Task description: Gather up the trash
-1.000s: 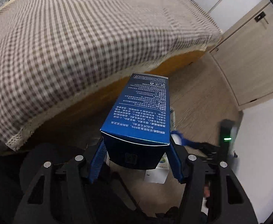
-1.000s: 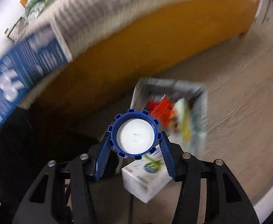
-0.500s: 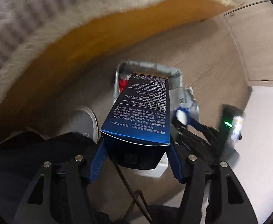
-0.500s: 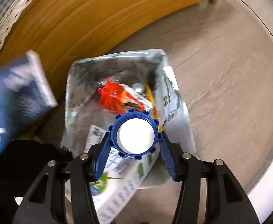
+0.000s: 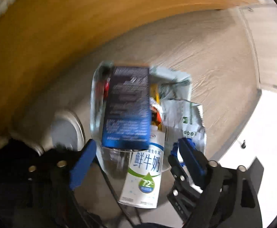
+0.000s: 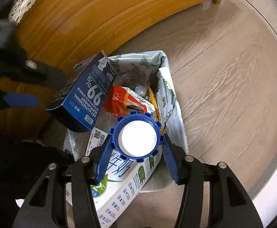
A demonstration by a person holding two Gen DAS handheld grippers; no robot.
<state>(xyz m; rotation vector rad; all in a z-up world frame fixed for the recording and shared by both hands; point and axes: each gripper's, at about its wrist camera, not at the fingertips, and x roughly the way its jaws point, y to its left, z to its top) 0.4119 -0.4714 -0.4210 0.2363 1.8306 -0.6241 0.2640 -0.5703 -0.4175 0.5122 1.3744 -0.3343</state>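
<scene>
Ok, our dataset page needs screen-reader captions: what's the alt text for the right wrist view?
A blue bottle cap sits between the fingers of the right gripper, held over a lined trash bin on a wood floor. Inside lie a milk carton and a red wrapper; a blue box tilts over the rim beside a wooden bed frame.

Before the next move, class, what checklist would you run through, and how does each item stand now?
1. Left gripper open, not touching the blue pet-supplement box: ok.
2. Box settled inside the lined trash bin: cannot tell; it is tilted at the bin's edge and blurred.
3. Right gripper shut on the blue cap: ok.
4. Cap lined up over the bin opening: ok, judging by the right wrist view.
5. Milk carton fully inside the bin: not ok; it juts over the near rim.
</scene>
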